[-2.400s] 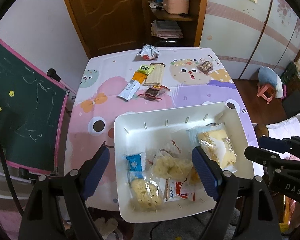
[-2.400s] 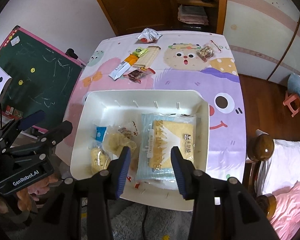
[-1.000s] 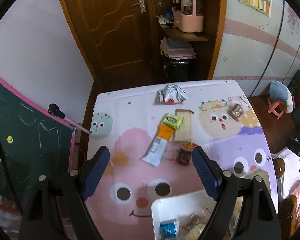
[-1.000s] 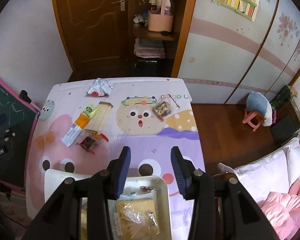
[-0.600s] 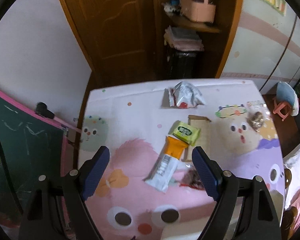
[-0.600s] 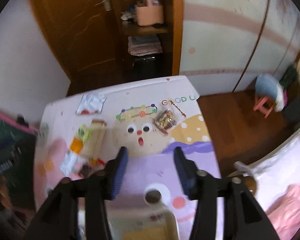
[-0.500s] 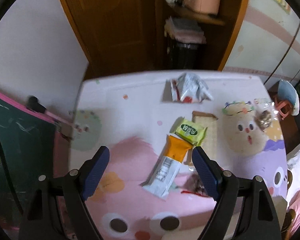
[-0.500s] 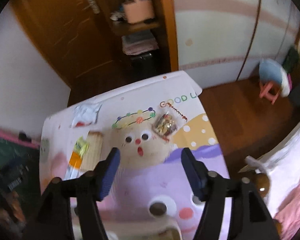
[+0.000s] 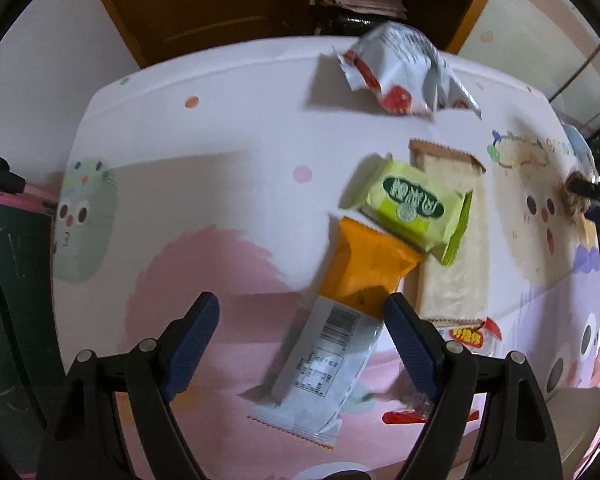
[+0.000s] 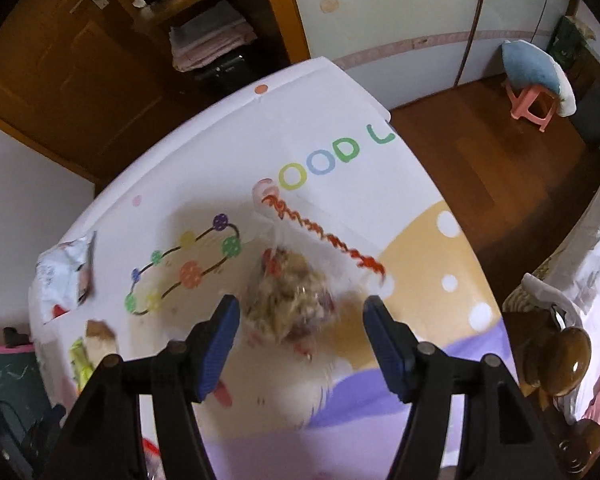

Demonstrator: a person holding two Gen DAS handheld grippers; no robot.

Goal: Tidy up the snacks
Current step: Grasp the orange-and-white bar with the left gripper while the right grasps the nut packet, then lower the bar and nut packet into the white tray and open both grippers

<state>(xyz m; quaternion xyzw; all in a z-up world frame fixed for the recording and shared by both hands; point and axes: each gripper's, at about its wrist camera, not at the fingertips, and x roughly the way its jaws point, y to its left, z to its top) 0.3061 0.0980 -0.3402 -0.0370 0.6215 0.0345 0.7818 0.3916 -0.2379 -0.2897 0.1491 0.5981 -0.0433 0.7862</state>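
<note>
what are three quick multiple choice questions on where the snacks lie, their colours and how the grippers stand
1. Where does the green packet lie?
A. partly on top of the orange-and-white packet
B. inside a tray
C. on the floor

2. What colour is the twist tie on the clear bag of mixed snacks?
A. blue
B. red-orange
C. black

3. How does the right gripper stand?
A. shut on the bag
B. shut on nothing
C. open, pads clear of the bag

Answers:
1. A, its lower edge overlaps the orange end.
2. B, the wavy tie at the bag's neck shows red-orange.
3. C, a gap shows beside each pad, and its jaws have just been opening.
</note>
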